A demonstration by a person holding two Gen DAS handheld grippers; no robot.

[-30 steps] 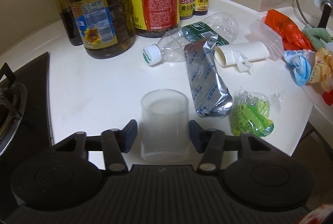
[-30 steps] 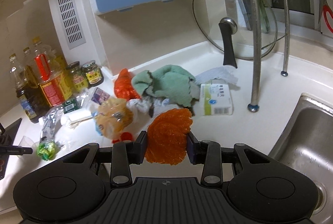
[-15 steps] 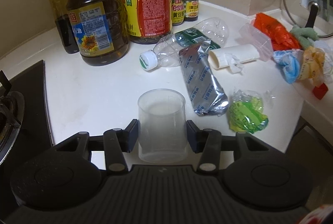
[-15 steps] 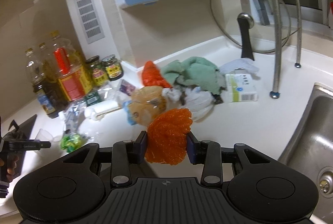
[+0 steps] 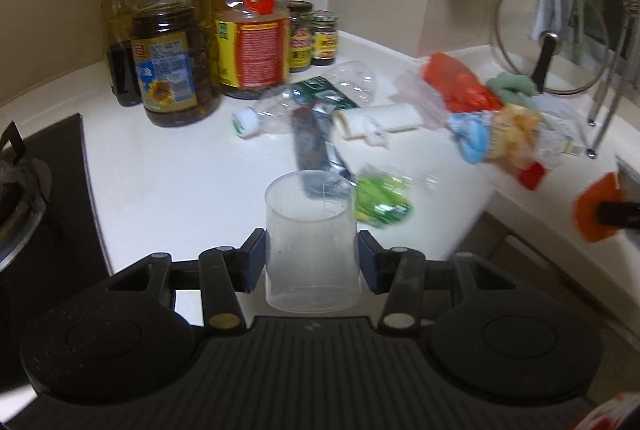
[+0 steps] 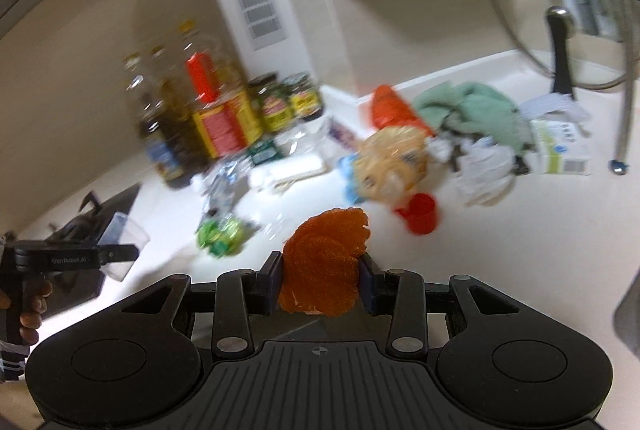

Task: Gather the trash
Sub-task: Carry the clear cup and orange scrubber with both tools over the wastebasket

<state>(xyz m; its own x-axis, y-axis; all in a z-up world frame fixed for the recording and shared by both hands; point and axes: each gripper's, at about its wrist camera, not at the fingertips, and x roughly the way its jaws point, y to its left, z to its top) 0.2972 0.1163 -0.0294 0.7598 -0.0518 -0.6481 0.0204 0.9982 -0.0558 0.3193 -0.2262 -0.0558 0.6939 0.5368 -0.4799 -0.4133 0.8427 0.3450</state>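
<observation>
Holding a clear plastic cup [image 5: 311, 242] between narrowed pads, the left tongs [image 5: 311, 259] carry it upright above the near edge of the white counter [image 5: 168, 174]; the cup looks empty. The right tongs [image 6: 320, 280] pinch an orange mesh scrubber [image 6: 325, 262] on both sides, lifted clear of the counter.

Risks, as a judgement: the cup is thin and smooth, so a tighter squeeze could buckle it and a looser one could let it slide out. The scrubber is soft and bulges past the pads, so it could work loose during a fast swing. No bin is visible in either view.

Beyond the tongs, other trash lies on the counter: a green wrapper [image 5: 382, 202], a silver foil pouch [image 5: 316, 150], a crushed clear bottle [image 5: 304, 102] lying on its side with its cap on, a white paper roll [image 5: 380, 118], and a heap of bags and cloth to the right, with a small red cup [image 6: 420, 216] at its near edge.

At the back corner stand oil bottles [image 5: 172, 70], partly filled with dark and golden liquid, and two lidded jars [image 5: 314, 38], contents unclear.
</observation>
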